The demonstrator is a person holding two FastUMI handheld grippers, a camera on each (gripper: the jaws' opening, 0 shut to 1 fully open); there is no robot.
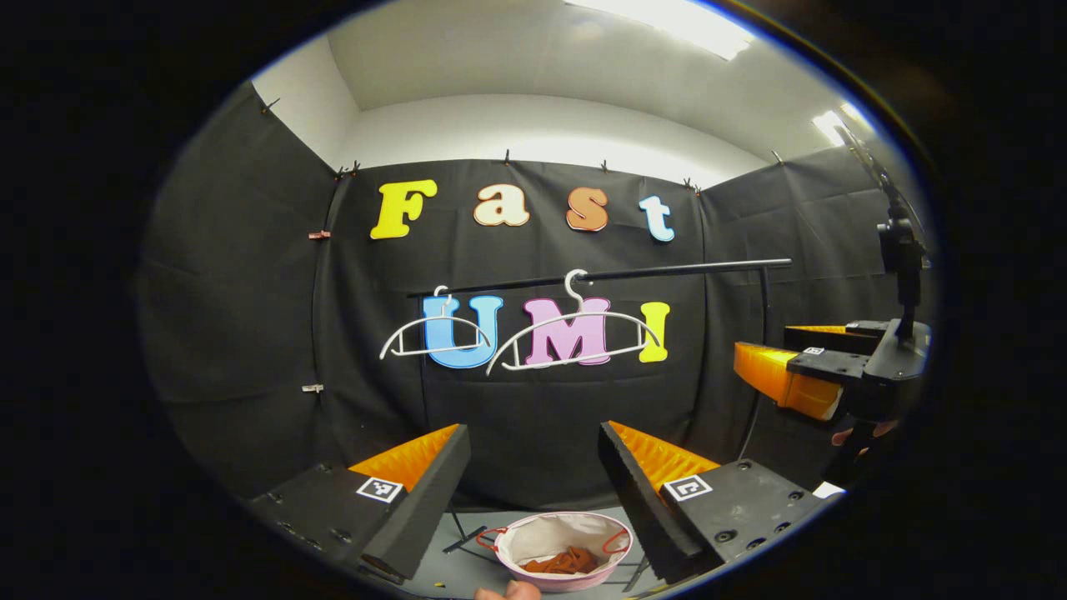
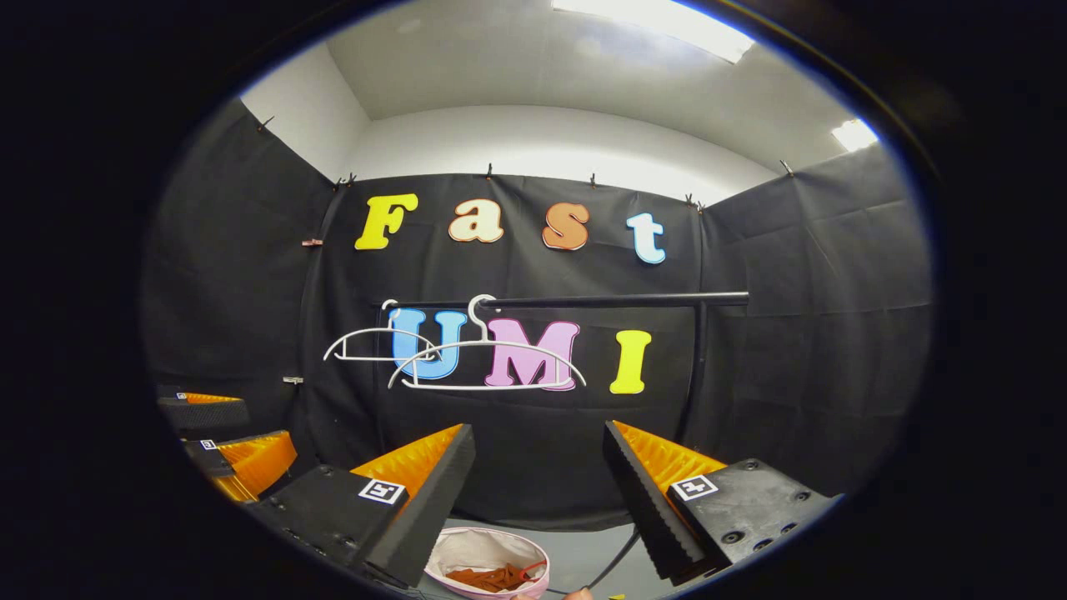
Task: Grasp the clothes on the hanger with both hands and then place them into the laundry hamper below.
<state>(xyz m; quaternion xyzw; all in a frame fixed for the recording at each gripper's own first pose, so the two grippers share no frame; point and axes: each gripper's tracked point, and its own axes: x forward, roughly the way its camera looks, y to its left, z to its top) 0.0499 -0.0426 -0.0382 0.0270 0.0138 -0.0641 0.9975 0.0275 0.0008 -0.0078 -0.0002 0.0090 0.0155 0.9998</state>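
Both the left hand-held gripper (image 1: 533, 467) and right hand-held gripper (image 2: 538, 467) are spread wide, holding nothing. Beneath the rail (image 1: 600, 275) (two bare hangers (image 1: 575, 337)), the laundry hamper (image 1: 563, 550) holds what looks like rust-orange clothes (image 1: 563, 562).

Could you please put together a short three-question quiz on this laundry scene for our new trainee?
1. True or false: both white hangers on the black rail are bare.
2. Where does the rust-coloured garment lie: A) on a hanger, B) in the laundry hamper, C) on the floor?
3. How do the jaws of the left gripper and right gripper stand?

Key: 1 true; 2 B; 3 open, holding nothing.
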